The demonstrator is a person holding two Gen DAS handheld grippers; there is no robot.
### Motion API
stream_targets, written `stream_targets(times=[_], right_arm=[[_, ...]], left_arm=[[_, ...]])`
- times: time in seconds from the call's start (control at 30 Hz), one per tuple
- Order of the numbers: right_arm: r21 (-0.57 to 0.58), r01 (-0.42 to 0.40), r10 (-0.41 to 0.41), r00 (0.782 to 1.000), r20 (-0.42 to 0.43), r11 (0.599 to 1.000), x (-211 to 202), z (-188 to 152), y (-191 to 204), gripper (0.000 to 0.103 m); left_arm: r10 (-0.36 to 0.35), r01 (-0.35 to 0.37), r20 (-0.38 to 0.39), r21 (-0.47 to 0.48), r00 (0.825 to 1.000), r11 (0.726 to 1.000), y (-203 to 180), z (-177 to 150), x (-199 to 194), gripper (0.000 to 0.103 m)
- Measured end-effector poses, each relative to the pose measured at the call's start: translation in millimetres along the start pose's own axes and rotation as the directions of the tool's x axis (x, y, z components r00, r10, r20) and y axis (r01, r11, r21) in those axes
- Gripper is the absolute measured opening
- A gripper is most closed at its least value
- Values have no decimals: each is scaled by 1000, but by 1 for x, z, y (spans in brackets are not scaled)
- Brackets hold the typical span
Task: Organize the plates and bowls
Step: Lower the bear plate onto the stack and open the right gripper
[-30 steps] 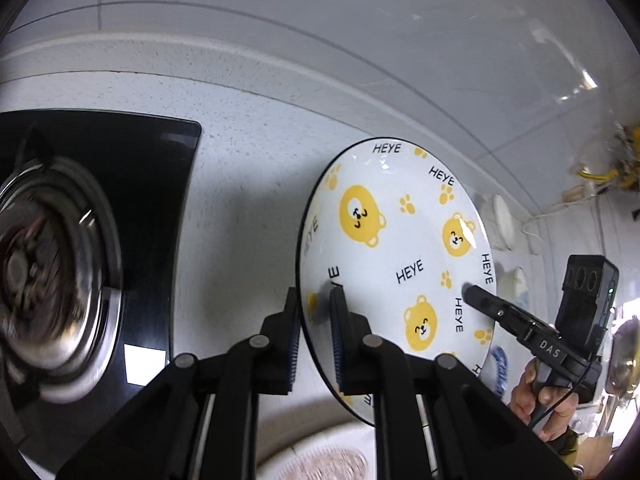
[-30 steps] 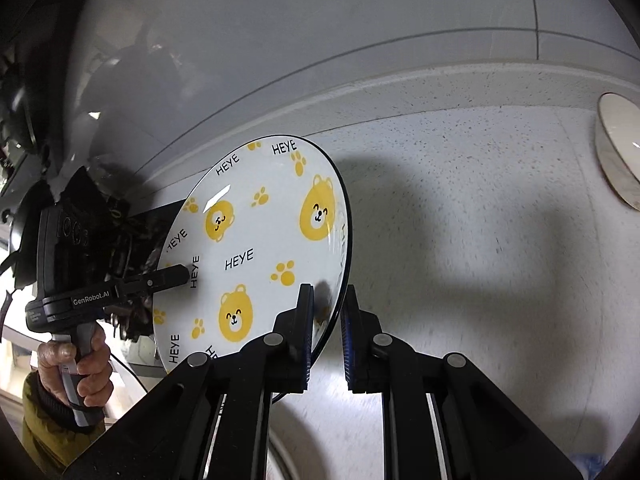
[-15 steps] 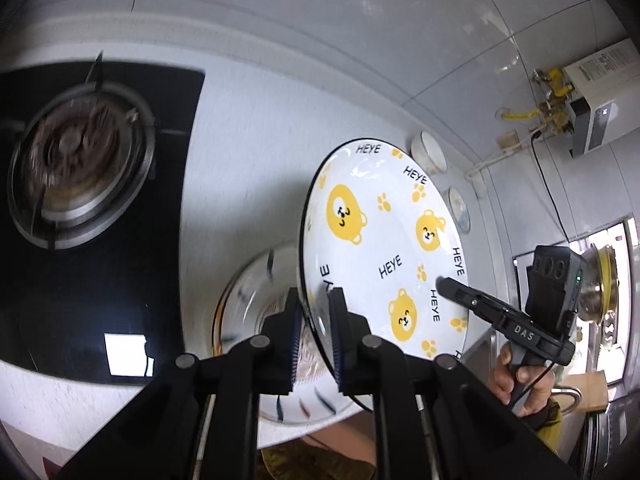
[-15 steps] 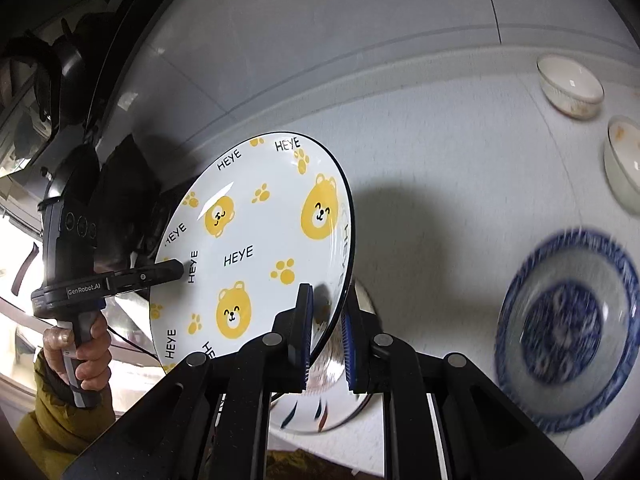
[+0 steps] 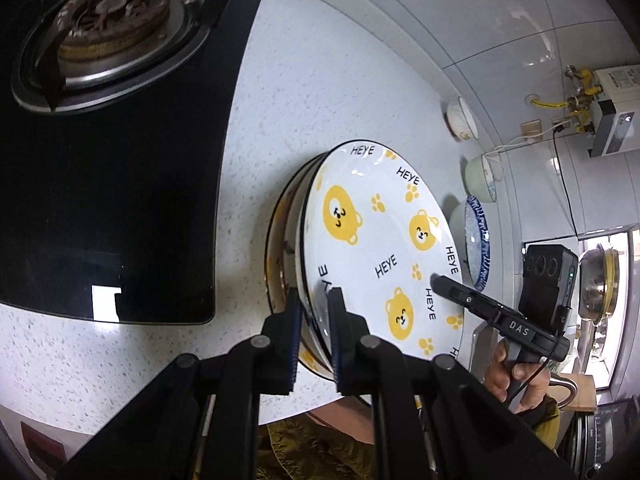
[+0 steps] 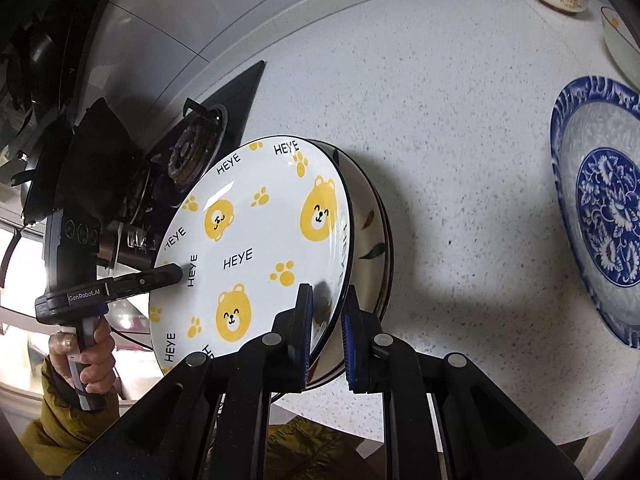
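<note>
While both my claws, left (image 5: 314,320) and right (image 6: 326,330), stay clamped on the white bear-print plate (image 5: 380,248), it now sits lower, over the leaf-patterned plate (image 6: 374,240).

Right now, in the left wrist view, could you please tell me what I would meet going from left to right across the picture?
Gas burner → black stove top → bear plate held in the left tool → blue-patterned plate → right tool with the hand holding it → steel pot.

Two close wrist views from opposite sides, both facing the bear plate (image 5: 380,248) (image 6: 256,256).
</note>
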State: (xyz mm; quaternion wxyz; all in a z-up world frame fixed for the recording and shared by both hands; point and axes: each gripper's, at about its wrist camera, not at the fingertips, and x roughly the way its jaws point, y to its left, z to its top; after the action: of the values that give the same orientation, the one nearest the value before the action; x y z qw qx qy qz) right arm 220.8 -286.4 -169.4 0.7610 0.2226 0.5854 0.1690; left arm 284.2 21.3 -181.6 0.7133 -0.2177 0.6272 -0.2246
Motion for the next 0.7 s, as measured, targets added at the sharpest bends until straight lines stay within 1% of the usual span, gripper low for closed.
stream_targets(times=[0.03, 0.07, 0.1, 0.17, 0.27, 0.4, 0.53, 0.7], right_arm=[[5, 1, -1, 1000, -11, 1000, 2, 3, -4, 12], [15, -10, 11, 1000, -15, 1000, -1, 0, -8, 12], [28, -30, 31, 999, -18, 999, -1, 3, -12, 12], [18, -32, 32, 999, -27, 999, -1, 9, -12, 13], [10, -30, 31, 998, -47, 999, 2, 9, -6, 13], [34, -60, 63, 995, -76, 998, 4, 4, -5, 13], [56, -78, 83, 992, -100, 995, 3, 8, -6, 14], [86, -98, 109, 984, -138, 991, -1, 15, -10, 14]], left_arm=[[-4, 4, 3, -6, 1000, 1000, 1, 0, 2, 12], [-2, 2, 2, -5, 1000, 1000, 0, 0, 3, 12], [2, -2, 4, -8, 1000, 1000, 0, 0, 4, 12], [3, -3, 3, -13, 1000, 1000, -1, 3, 6, 12], [8, -8, -2, -24, 1000, 1000, -1, 2, 6, 12], [12, -13, -12, -42, 1000, 999, -1, 4, 7, 12], [32, -33, -22, -41, 999, 999, -2, 3, 6, 12], [27, -29, -33, -57, 999, 998, 0, 6, 6, 14]])
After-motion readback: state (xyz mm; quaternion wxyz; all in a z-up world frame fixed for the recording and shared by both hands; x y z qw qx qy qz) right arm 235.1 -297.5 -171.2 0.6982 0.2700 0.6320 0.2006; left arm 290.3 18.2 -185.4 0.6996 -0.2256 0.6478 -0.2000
